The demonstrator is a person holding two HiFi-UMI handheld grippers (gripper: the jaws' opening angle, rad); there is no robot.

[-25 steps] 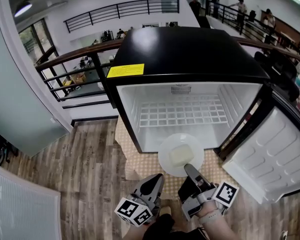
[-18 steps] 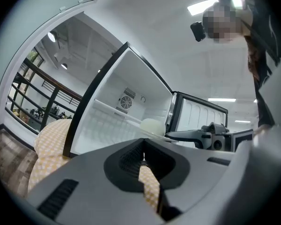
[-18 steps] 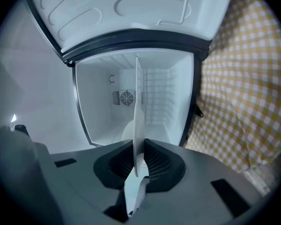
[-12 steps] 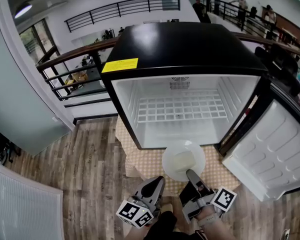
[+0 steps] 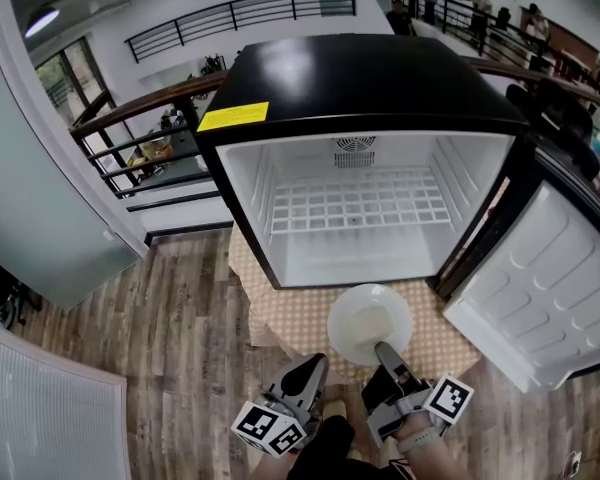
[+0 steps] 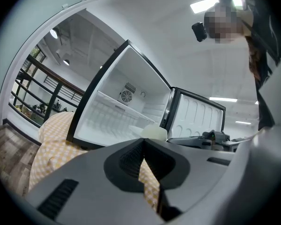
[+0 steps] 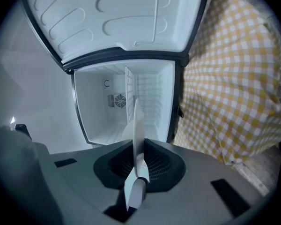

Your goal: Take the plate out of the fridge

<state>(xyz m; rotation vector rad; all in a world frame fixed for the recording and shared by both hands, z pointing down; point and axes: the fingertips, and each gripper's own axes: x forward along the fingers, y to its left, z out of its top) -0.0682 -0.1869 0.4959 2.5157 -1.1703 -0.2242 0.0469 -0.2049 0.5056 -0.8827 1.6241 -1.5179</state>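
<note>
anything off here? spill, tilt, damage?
Nothing stands out. The right gripper clamps the plate by its rim, outside the fridge, above the checked cloth. The pale block sits in the plate's middle, nothing spilled. The door stands open. The left gripper is shut, empty.

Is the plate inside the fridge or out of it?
Out. The plate hangs in front of the open fridge, above the checkered cloth, its near rim clamped in the right gripper.
</note>
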